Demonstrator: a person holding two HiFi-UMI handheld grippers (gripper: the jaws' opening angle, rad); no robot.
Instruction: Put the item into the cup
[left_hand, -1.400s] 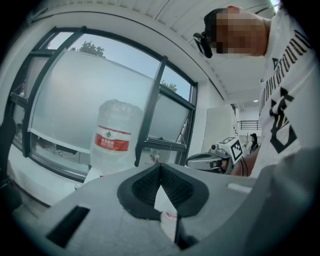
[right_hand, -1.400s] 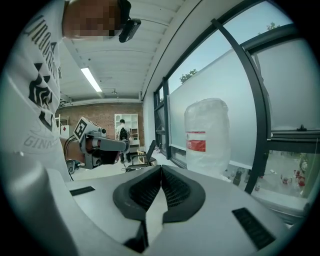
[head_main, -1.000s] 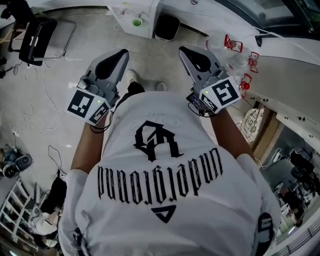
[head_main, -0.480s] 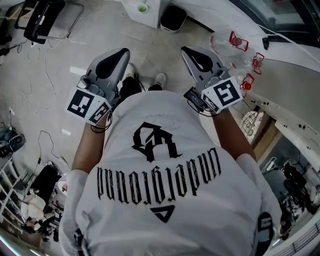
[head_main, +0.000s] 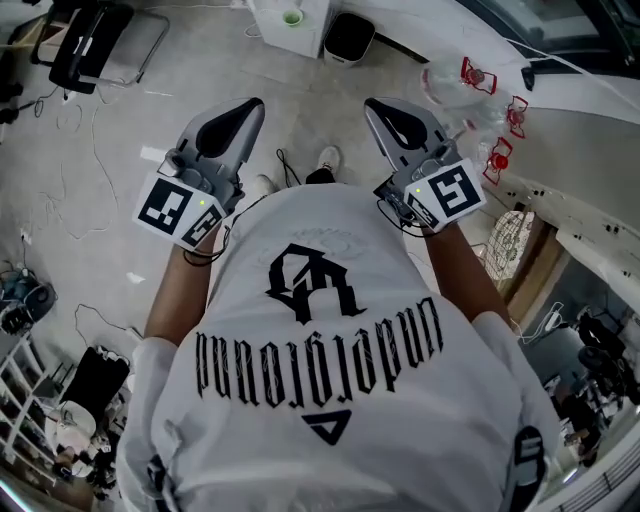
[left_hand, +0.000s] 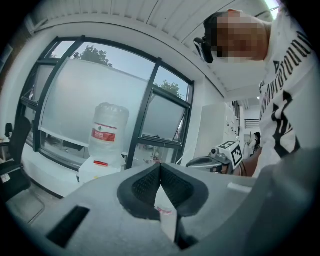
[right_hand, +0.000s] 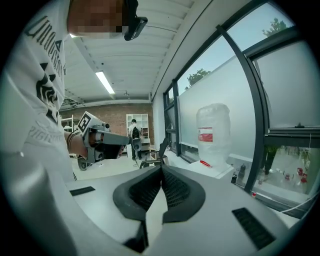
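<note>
When seen from the head view, the person stands on a grey floor (head_main: 90, 230) in a white shirt (head_main: 330, 360) and holds both grippers out in front. The left gripper (head_main: 252, 106) and the right gripper (head_main: 375, 106) point forward over the floor, well apart from each other. A black bin (head_main: 350, 38) and some clear water bottles (head_main: 452, 85) with red handles sit far ahead. No cup and no item can be picked out for sure. A small green thing (head_main: 291, 17) on a white stand is too small to tell.

In the left gripper view, the two jaws are pressed together with nothing between them. Past them a water jug (left_hand: 108, 131) stands by a big window (left_hand: 75, 85).

In the right gripper view, the jaws are also pressed together and empty. A water jug shows there too, beside the window.

So the task looks not yet begun. The item has to be found, grabbed and put into the cup.
</note>
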